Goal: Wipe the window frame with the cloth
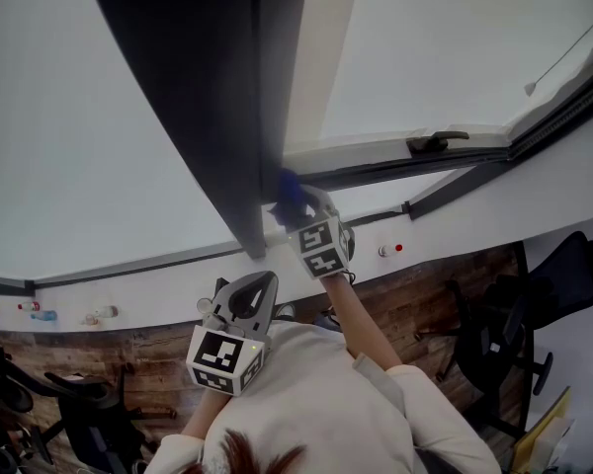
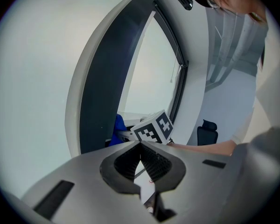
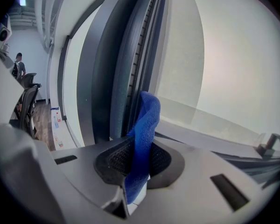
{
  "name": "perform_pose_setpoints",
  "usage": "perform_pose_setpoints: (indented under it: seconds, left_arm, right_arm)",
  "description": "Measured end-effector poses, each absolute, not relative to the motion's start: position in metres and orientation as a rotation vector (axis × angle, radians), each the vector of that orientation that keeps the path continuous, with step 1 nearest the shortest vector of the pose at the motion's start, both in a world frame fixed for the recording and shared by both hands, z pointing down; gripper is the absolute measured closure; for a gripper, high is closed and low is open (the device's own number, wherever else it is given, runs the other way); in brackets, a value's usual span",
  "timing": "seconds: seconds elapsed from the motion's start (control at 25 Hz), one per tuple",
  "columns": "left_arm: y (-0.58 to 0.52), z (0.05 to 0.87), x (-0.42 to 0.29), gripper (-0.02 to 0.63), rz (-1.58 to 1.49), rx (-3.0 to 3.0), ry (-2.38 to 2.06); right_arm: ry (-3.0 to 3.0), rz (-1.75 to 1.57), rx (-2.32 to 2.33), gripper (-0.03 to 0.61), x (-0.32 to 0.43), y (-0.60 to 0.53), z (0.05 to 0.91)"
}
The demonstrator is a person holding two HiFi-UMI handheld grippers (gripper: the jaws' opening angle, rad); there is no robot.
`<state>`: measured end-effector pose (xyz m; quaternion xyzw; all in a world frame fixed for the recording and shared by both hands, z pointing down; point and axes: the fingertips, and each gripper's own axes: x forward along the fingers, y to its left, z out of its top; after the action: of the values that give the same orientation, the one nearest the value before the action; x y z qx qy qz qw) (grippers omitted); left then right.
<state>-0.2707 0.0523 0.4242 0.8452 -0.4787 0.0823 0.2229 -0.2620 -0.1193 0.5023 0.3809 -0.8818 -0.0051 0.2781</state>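
Fingers (image 2: pixel 129 161) on the left gripper (image 2: pixel 140 147) are pressed together, pad to pad, nothing between them. This 1 is idle, hanging below the window frame (image 1: pixel 208 87) and off its left side, pointing up at it.

Moving right, we reach the frame's dark upright itself, and right at its foot, where it meets the bottom rail, sits the cloth (image 1: pixel 289 191). Just below that foot is the right gripper (image 1: pixel 295 213), its 2 jaws clamped on the cloth. From its own camera the blue strip stands up out of the pads and leans into the channel of the upright. It looks to be touching there.

So the wiping step is in hand, I'd say, and at its start: only the frame's foot is under the cloth. Next move calls for a steady drag along the frame, up the upright or out along the rail, with pressure into the groove and a firm pinch.

As for the cloth: bright blue, a coarse woven mesh, folded into 1 narrow band, its top curling over. Further right of the upright, a dark handle (image 1: pixel 435 143) sits on the rail.
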Motion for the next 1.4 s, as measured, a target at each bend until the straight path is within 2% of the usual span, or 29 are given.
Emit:
perform_pose_setpoints:
  seconds: [1.4]
  left_arm:
    - [0.049,0.425,-0.264,0.604,0.246,2.356,-1.283]
  right_arm:
    - [-2.331,0.007,1.121,0.532,-0.225,-0.133,0.500]
